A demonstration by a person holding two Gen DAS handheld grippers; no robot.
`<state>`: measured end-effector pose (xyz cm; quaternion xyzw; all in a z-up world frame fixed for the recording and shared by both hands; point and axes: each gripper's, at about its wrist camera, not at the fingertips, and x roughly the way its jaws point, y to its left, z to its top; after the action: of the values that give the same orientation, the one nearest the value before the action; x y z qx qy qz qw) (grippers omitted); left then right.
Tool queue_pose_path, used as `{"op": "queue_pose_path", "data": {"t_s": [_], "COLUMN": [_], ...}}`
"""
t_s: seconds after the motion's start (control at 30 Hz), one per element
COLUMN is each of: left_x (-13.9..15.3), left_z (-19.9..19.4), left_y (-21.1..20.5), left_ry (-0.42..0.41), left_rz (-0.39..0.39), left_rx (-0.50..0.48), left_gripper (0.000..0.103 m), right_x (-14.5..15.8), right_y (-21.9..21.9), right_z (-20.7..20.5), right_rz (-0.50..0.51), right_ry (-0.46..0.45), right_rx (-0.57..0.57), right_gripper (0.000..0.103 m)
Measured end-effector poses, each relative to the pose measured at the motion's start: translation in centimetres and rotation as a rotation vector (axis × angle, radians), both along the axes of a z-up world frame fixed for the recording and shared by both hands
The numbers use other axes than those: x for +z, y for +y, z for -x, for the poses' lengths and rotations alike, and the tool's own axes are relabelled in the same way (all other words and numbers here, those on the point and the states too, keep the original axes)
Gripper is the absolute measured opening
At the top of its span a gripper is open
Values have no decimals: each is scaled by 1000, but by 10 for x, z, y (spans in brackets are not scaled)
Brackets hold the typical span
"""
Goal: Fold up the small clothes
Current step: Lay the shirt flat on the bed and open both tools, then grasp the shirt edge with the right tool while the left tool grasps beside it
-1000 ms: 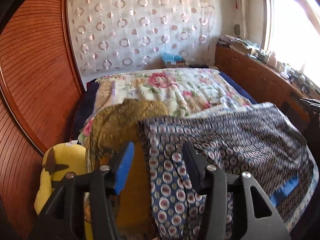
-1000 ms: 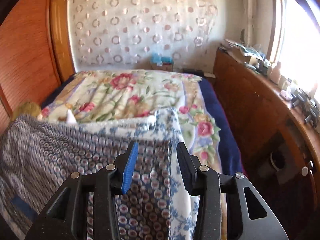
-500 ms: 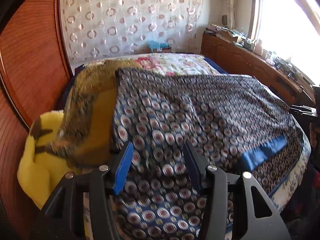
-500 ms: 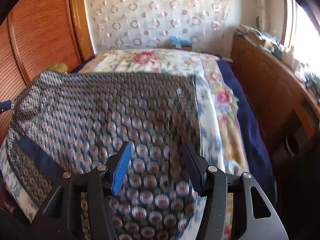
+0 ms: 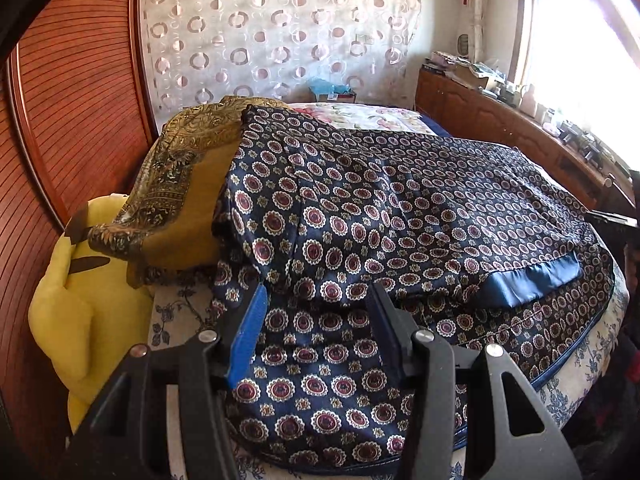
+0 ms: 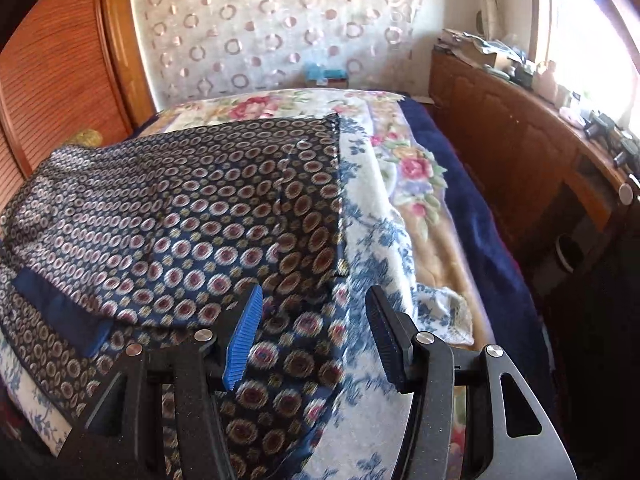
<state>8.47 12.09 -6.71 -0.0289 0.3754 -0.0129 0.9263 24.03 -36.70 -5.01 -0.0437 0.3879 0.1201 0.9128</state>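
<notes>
Navy medallion-print garment [image 5: 400,208] lies folded over on the bed [image 6: 404,208]. Left tool [image 5: 316,320] and right tool [image 6: 314,320] both parted, empty. Risk: slick cloth slides, fold springs open; nearby mustard scarf [image 5: 188,152] may snag.

No legible text in either wrist view.
Box [image 5: 335,94] at far end of bed [image 5: 384,114]: printed face too small and blurred to read. Clutter on the sideboard [image 6: 516,128] by the window: no label resolvable. Cloth [image 5: 400,216] carries a medallion pattern only, no lettering. Black gripper bodies: no markings or numbers seen.
</notes>
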Motion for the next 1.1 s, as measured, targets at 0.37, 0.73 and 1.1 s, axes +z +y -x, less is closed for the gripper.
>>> {"op": "queue_pose_path", "data": {"t_s": [0.37,0.73,1.1], "left_x": [2,27,16], "left_z": [12,1,-39], "left_y": [8,25,39], "left_ry": [-32,-89,-33], "left_rz": [-10,-19,-45], "left_rx": [41,58,98], "left_gripper": [51,49,1], "right_x": [-10,-15,-15], "right_y": [11,15,20], "right_z": [-27,-26,-24], "right_rz": [18,37,49], "right_ry": [39,35,32], "right_rx": [2,13,23], "right_gripper": [6,5,3]}}
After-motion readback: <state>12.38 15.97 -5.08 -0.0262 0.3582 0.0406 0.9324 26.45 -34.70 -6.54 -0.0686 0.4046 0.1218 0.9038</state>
